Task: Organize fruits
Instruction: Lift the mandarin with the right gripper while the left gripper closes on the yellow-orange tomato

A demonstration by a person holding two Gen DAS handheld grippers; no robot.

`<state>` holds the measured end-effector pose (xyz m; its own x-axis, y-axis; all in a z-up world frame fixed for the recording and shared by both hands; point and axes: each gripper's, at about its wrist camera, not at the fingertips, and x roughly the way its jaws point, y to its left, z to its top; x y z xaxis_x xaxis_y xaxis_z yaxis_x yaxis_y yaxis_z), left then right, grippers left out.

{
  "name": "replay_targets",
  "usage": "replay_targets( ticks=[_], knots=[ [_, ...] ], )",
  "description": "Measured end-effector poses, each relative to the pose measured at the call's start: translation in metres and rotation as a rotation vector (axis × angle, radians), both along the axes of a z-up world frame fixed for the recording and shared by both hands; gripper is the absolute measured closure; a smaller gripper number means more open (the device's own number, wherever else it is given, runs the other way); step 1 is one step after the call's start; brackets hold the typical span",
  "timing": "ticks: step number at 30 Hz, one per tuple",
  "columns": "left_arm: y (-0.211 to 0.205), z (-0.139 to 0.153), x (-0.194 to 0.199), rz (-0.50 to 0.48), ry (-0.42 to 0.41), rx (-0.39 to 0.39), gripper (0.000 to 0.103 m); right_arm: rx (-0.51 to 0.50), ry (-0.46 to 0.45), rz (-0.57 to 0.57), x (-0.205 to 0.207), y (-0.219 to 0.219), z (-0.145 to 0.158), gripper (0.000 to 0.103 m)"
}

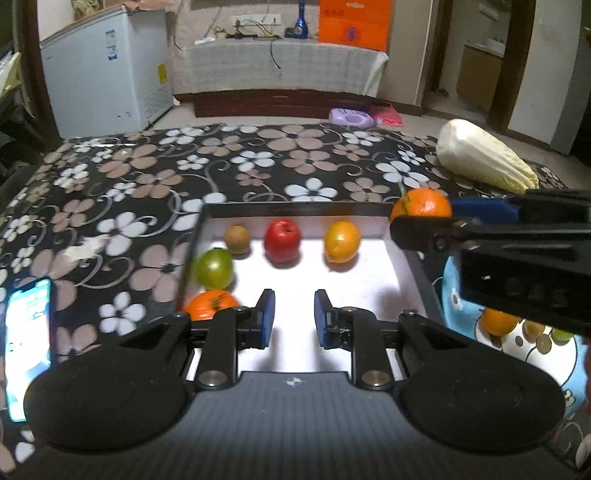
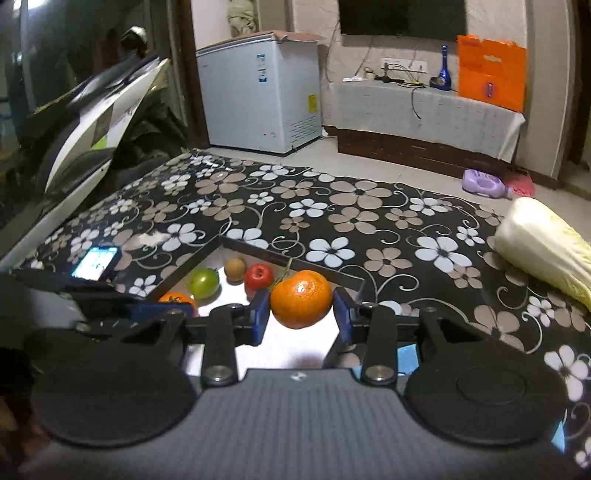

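The right hand-held gripper (image 2: 301, 308) carries an orange mandarin (image 2: 301, 299) pinched between its pads above the tray (image 1: 295, 207)'s far right corner; bare tray floor lies below-left; the left hand-held gripper (image 1: 294, 319) hovers closed, empty.

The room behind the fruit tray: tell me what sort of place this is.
Most likely a living room in a home. A chest freezer stands by the wall, a cloth-covered low cabinet sits under a wall-mounted TV, and a scooter is parked indoors beside the floral-covered table.
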<state>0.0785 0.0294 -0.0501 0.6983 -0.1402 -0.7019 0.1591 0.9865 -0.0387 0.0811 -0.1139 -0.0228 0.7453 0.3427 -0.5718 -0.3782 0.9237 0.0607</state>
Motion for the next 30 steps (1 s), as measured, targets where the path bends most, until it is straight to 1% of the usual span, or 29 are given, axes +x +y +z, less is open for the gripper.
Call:
replay_targets(
  ticks=[4, 7, 10, 12, 16, 17, 19, 22, 24, 26, 28, 30],
  knots=[
    [-0.015, -0.006, 0.017, -0.013, 0.006, 0.006, 0.076, 0.034, -0.014, -0.019, -0.004, -0.014, 0.009, 0.063],
    [-0.024, -0.014, 0.030, -0.036, 0.034, -0.013, 0.076, 0.052, -0.017, -0.029, -0.008, -0.024, 0.013, 0.063],
    [-0.035, -0.020, 0.040, -0.044, 0.040, 0.009, 0.076, 0.057, -0.026, -0.033, -0.011, -0.032, 0.017, 0.063],
    [-0.040, -0.024, 0.047, -0.046, 0.051, 0.003, 0.076, 0.062, -0.029, -0.040, -0.013, -0.039, 0.019, 0.063],
    [-0.050, -0.027, 0.059, -0.047, 0.040, 0.013, 0.076, 0.070, -0.029, -0.055, -0.015, -0.051, 0.021, 0.063],
    [-0.052, -0.027, 0.061, -0.039, 0.038, 0.018, 0.071, 0.072, -0.028, -0.057, -0.015, -0.053, 0.021, 0.063],
    [-0.053, -0.027, 0.065, -0.023, 0.039, 0.016, 0.066, 0.072, -0.026, -0.058, -0.016, -0.057, 0.021, 0.063],
    [-0.055, -0.027, 0.067, -0.019, 0.042, 0.021, 0.066, 0.074, -0.024, -0.058, -0.017, -0.061, 0.020, 0.063],
    [-0.050, -0.025, 0.067, -0.017, 0.050, -0.008, 0.066, 0.075, -0.023, -0.059, -0.019, -0.064, 0.020, 0.063],
    [-0.047, -0.025, 0.068, -0.011, 0.050, -0.007, 0.062, 0.078, -0.026, -0.059, -0.021, -0.068, 0.021, 0.063],
    [-0.045, -0.027, 0.069, -0.006, 0.044, 0.004, 0.061, 0.082, -0.028, -0.057, -0.022, -0.070, 0.023, 0.063],
    [-0.045, -0.027, 0.069, -0.011, 0.043, 0.003, 0.056, 0.087, -0.029, -0.059, -0.023, -0.072, 0.024, 0.063]
  ],
)
